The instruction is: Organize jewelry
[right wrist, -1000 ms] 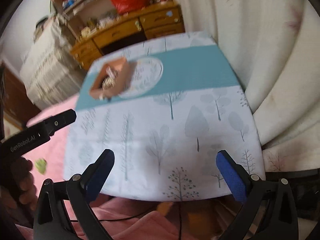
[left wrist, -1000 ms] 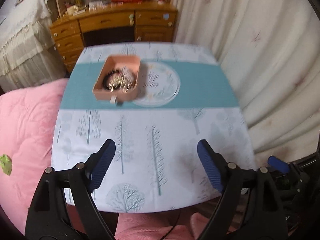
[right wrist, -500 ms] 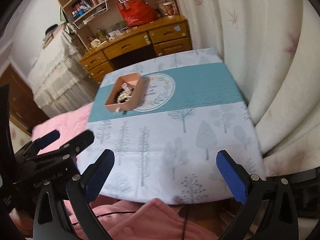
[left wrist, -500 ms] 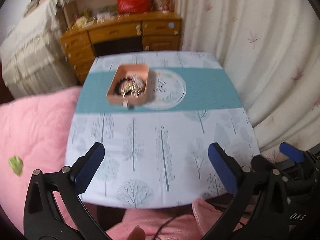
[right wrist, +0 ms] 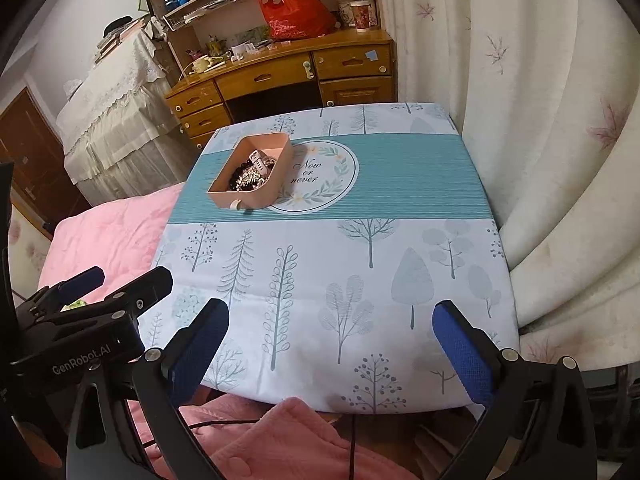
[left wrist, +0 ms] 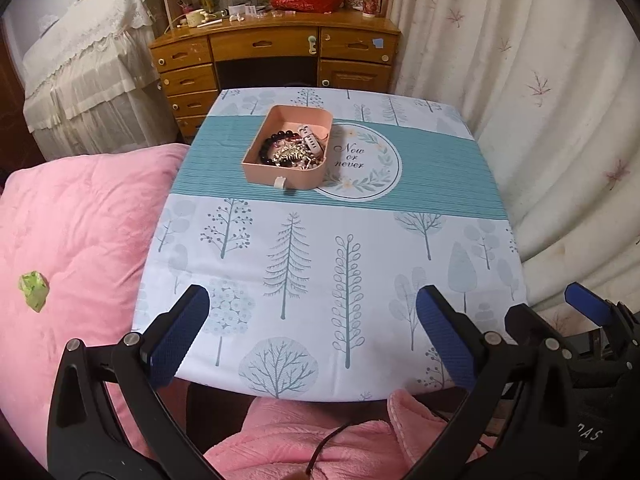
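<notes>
A pink box [left wrist: 285,176] stands on the table's teal stripe, far from both grippers; it also shows in the right wrist view [right wrist: 256,199]. It holds a heap of jewelry [left wrist: 291,149]: a dark bead bracelet, gold chains and a white watch band [right wrist: 252,172]. My left gripper [left wrist: 310,330] is open and empty, held above the table's near edge. My right gripper [right wrist: 330,338] is open and empty too, above the near edge and to the right of the left one. The left gripper's body [right wrist: 80,320] shows at the left of the right wrist view.
The table [left wrist: 328,264] has a cloth with trees and a "Now or never" circle [left wrist: 360,164]. A pink quilt [left wrist: 76,220] lies to the left, a curtain [left wrist: 540,100] to the right, a wooden desk [left wrist: 276,56] behind.
Both grippers have pulled back and risen from the table, so the box looks farther and the whole table shows. The jaws stay open.
</notes>
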Tool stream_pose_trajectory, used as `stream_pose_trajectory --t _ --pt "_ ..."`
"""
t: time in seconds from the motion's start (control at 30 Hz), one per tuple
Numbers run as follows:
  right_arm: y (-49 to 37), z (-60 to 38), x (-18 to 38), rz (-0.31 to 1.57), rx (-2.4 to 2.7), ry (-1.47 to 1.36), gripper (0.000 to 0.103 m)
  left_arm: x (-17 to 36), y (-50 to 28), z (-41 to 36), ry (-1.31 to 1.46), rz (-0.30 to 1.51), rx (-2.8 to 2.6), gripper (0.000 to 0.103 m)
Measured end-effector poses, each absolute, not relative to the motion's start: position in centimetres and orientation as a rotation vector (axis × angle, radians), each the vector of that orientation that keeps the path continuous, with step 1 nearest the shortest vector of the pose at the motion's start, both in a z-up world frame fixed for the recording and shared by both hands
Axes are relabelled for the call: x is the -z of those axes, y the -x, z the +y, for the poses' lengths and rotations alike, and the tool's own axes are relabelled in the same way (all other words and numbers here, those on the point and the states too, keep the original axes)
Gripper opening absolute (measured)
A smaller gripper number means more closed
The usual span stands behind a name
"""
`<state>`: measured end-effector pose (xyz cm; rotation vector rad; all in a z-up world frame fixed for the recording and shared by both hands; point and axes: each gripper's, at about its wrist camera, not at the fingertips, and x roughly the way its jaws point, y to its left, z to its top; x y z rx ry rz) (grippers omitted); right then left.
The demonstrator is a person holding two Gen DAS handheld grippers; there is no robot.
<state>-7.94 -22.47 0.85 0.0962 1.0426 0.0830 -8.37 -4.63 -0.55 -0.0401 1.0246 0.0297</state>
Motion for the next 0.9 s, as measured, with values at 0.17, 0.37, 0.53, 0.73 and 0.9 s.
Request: stream_pose_trajectory --t 0.17,0.37,0.53,0.73,0.9 --pt "7.53 -22.43 -0.22 1.055 -0.099 -0.090 0.103 0.37 8.46 -4.57 0.035 1.021 -0.048 0.102" --pt "7.71 -22.54 -0.10 1.057 -0.094 -0.088 0.103 0.17 8.62 -5.05 0.013 1.017 -0.057 0.103" --pt "7.85 -22.76 0.01 1.059 -0.092 -0.089 0.103 0.14 8.70 -5.29 0.006 1.019 -0.059 0.102" --pt "7.92 -22.78 0.07 1.059 -0.092 -0.087 0.103 0.18 8.69 -5.30 0.007 1.021 -0.059 0.102" --pt "8.06 -23.13 0.09 1.055 -0.094 -0.083 0.103 0.10 8.85 -5.40 0.014 1.015 -0.063 0.102"
